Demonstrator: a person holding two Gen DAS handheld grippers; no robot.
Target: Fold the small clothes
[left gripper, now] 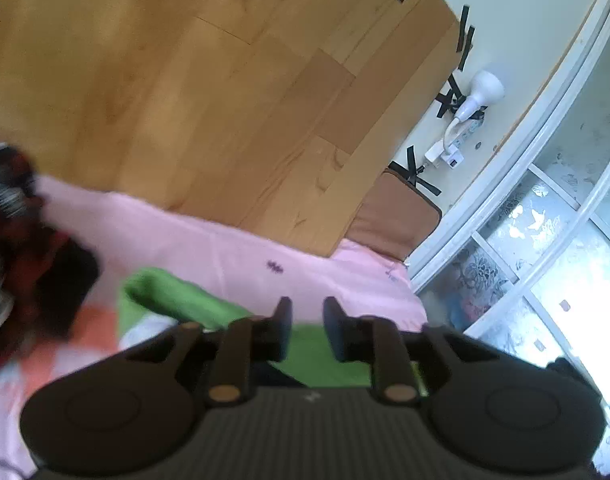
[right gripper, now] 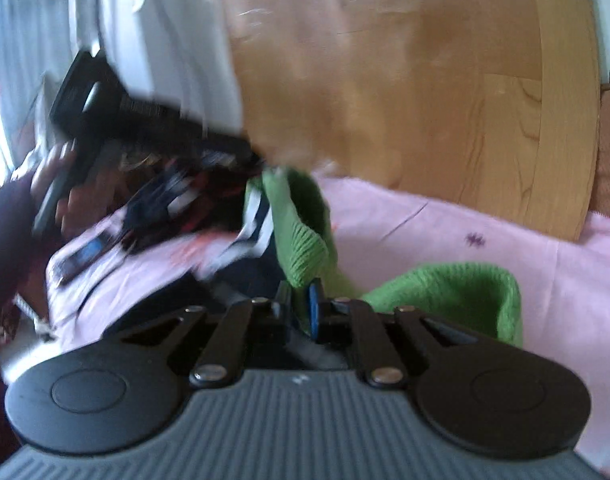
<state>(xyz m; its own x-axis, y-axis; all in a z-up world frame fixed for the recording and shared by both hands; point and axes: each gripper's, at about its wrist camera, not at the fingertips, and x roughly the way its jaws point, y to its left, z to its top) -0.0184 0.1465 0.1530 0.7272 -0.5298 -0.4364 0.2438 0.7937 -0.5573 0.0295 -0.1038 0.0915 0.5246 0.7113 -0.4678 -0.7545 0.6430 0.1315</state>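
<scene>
A green knit garment [left gripper: 185, 300] lies crumpled on the pink sheet [left gripper: 225, 240]. In the left wrist view my left gripper [left gripper: 307, 320] hovers over the garment. Its jaws stand a little apart, and only cloth lying below shows through the gap. In the right wrist view my right gripper [right gripper: 300, 300] is shut on a fold of the green garment [right gripper: 445, 292]. A ribbed cuff [right gripper: 305, 244] rises just above its fingertips. Blurred at the upper left is the black body of the other gripper [right gripper: 101, 116], held in a hand [right gripper: 49, 176].
A pile of dark, red and striped clothes [right gripper: 185, 204] sits left of the green garment, with a phone [right gripper: 85, 258] beside it on the sheet. A wooden board [left gripper: 205, 100] stands behind the sheet. Right of it are a brown cushion [left gripper: 397, 216], a white lamp [left gripper: 479, 94] and a window frame [left gripper: 545, 152].
</scene>
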